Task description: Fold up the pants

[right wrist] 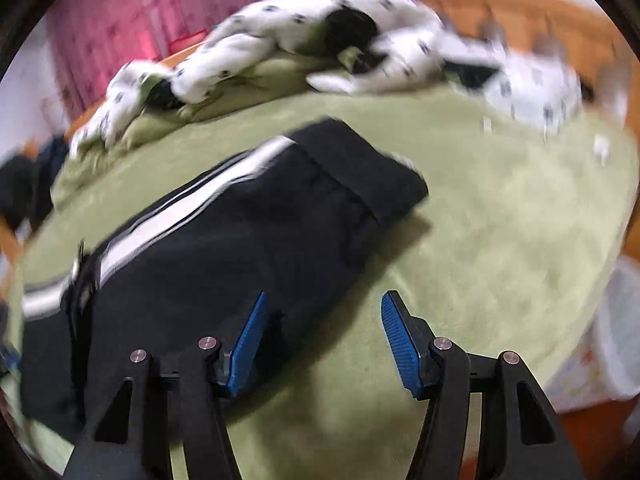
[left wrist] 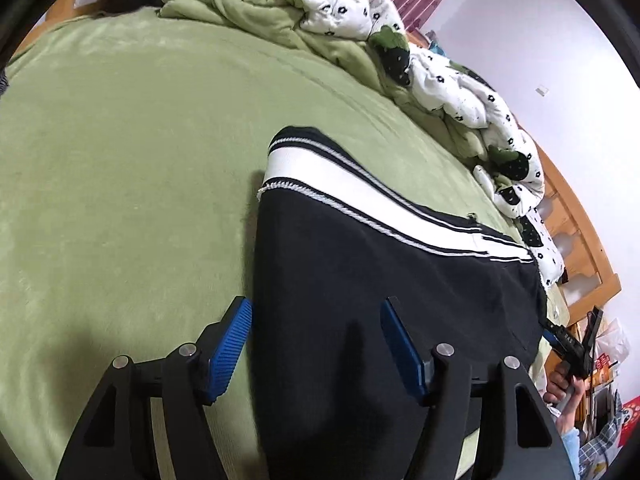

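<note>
Two sets of tongs hung over the bed, both with jaws well apart and nothing between the blue ribbed pads. The black fabric pants with white side stripes (left wrist: 360,248) lay flat on the green fleece bed cover (left wrist: 120,160), already doubled into a compact shape. In the left wrist view the left tongs (left wrist: 316,312) hovered at 6 o'clock above the near edge of the pants, holding nothing. In the right wrist view, which was blurred, the right tongs (right wrist: 324,312) stood over bare cover at 6 o'clock, just beside the pants' near corner. A rumpled white quilt with black flower dots (left wrist: 460,92) lay at 1 o'clock, well apart. To fold again neatly, each tongs should probably pinch both layers at one end, lift together, and lay edge onto edge.
</note>
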The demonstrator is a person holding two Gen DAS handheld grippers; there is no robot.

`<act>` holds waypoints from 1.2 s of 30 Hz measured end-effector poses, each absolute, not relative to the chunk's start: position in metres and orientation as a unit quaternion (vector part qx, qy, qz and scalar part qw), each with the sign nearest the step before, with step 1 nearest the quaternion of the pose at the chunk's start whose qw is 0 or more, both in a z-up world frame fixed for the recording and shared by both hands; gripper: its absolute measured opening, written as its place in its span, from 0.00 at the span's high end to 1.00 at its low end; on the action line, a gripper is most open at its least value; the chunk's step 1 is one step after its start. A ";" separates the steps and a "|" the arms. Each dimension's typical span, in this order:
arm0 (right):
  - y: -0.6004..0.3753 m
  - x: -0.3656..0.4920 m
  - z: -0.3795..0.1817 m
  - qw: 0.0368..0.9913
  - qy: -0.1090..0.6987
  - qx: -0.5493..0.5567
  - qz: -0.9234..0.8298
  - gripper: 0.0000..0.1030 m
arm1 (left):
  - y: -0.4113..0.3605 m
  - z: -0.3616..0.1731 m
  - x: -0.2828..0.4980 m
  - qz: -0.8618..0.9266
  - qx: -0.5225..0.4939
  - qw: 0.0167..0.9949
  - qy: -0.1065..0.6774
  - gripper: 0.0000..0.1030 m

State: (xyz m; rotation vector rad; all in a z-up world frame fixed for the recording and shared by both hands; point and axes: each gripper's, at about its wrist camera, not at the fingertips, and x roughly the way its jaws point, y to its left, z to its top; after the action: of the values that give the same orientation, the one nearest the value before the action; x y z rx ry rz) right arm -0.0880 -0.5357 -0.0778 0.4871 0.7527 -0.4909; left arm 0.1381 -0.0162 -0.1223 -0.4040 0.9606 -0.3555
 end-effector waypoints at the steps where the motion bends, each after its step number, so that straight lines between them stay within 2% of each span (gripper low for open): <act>1: -0.543 -0.086 -0.084 0.872 0.355 0.252 -0.225 0.43 | -0.017 -0.126 0.143 -0.171 -0.192 0.847 0.465 0.37; 4: -0.560 -0.067 -0.094 0.875 0.336 0.281 -0.206 0.43 | -0.018 -0.138 0.160 -0.186 -0.199 0.829 0.489 0.37; 11: -0.584 -0.018 -0.106 0.858 0.346 0.320 -0.201 0.40 | -0.015 -0.148 0.193 -0.225 -0.235 0.810 0.489 0.40; 12: -0.588 -0.015 -0.106 0.858 0.344 0.325 -0.200 0.43 | -0.016 -0.149 0.198 -0.234 -0.234 0.807 0.489 0.42; 13: -0.591 -0.012 -0.106 0.857 0.341 0.331 -0.198 0.46 | -0.015 -0.151 0.203 -0.230 -0.238 0.807 0.490 0.57; 15: -0.593 -0.011 -0.102 0.860 0.331 0.333 -0.197 0.64 | -0.012 -0.155 0.211 -0.230 -0.273 0.789 0.500 0.68; 16: -0.589 -0.012 -0.096 0.867 0.322 0.326 -0.194 0.69 | -0.011 -0.155 0.212 -0.239 -0.290 0.781 0.498 0.83; 17: -0.577 -0.014 -0.084 0.880 0.309 0.296 -0.205 0.73 | -0.009 -0.153 0.209 -0.243 -0.304 0.778 0.493 0.87; 22: -0.507 -0.007 -0.016 0.925 0.255 0.173 -0.220 0.80 | -0.026 -0.107 0.190 -0.223 -0.237 0.834 0.445 0.89; 29: -0.437 0.007 0.073 0.951 0.195 0.167 -0.172 0.82 | 0.006 -0.047 0.191 -0.245 -0.248 0.848 0.399 0.89; 33: -0.408 0.026 0.084 0.952 0.185 0.208 -0.124 0.82 | 0.066 -0.021 0.192 -0.192 -0.233 0.872 0.386 0.89; 36: -0.389 0.046 0.063 0.944 0.199 0.247 -0.090 0.82 | 0.112 -0.018 0.194 -0.151 -0.199 0.880 0.404 0.88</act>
State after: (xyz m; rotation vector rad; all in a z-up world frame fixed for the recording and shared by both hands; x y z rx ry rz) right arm 0.0461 -0.3894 0.0633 0.5030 0.4063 -0.1841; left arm 0.1937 0.1124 -0.0179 -0.4145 0.8424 -0.3137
